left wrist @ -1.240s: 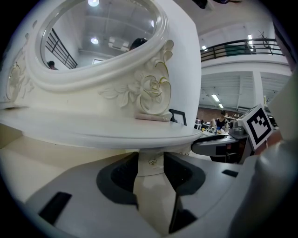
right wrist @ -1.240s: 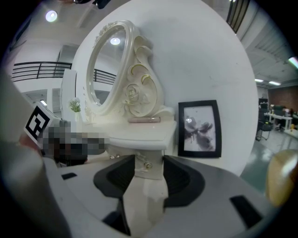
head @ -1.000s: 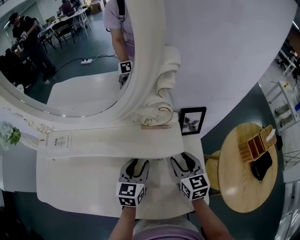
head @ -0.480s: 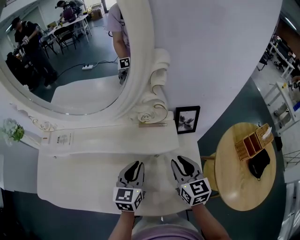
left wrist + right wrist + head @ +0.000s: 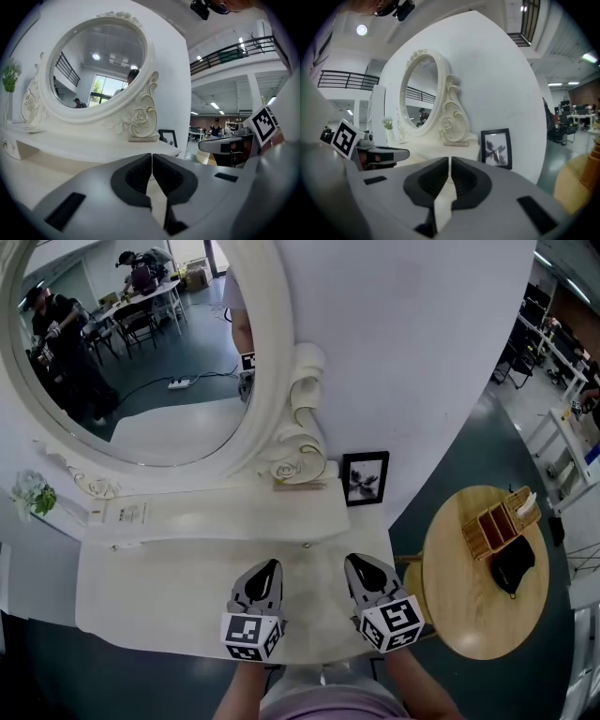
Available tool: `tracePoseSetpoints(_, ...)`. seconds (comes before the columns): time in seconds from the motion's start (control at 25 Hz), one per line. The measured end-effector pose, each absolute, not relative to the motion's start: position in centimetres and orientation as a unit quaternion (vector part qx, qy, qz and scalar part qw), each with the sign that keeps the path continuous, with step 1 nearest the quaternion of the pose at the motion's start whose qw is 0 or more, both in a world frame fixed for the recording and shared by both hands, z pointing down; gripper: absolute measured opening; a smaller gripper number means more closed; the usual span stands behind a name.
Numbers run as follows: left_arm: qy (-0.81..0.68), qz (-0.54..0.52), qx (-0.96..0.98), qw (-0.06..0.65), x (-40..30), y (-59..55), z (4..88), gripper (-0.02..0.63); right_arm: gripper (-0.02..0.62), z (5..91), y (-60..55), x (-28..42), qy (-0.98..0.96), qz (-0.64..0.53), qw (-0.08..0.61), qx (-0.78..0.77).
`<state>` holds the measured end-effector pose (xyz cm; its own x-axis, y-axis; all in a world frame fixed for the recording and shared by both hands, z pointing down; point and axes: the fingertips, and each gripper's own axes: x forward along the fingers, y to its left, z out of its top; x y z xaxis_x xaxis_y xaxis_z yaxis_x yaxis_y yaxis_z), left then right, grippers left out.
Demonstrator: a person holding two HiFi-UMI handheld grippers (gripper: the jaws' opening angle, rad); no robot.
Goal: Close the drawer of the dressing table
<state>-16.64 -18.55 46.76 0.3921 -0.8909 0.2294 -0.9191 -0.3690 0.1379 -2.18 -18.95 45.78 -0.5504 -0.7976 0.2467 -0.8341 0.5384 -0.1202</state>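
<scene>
Looked like a big open-plan workspace or lab hall, not a real bedroom: white dressing table against a bare white wall on a dark grey floor. Showed, in the mirror at the head view's upper left, people at work tables and a power strip on the floor. Had a railed mezzanine and ceiling strip lights at the right of the left gripper view, plus office chairs at the right gripper view's right edge.

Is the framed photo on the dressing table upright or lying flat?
Upright: the framed photo stands on its lower edge by the wall.
</scene>
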Motion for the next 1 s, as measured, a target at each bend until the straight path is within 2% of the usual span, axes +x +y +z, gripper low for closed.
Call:
tracePoseSetpoints(0.24,-0.551,0.05,0.825,0.114,-16.4,-17.3,45.6,0.003,0.003,44.8,-17.8,-1.9,-0.879,0.106,0.074,0.458)
tracePoseSetpoints(1.0,-0.561,0.039,0.822,0.091,-15.8,-15.8,43.5,0.002,0.003,42.5,-16.3,-0.4,-0.882,0.096,0.056,0.458)
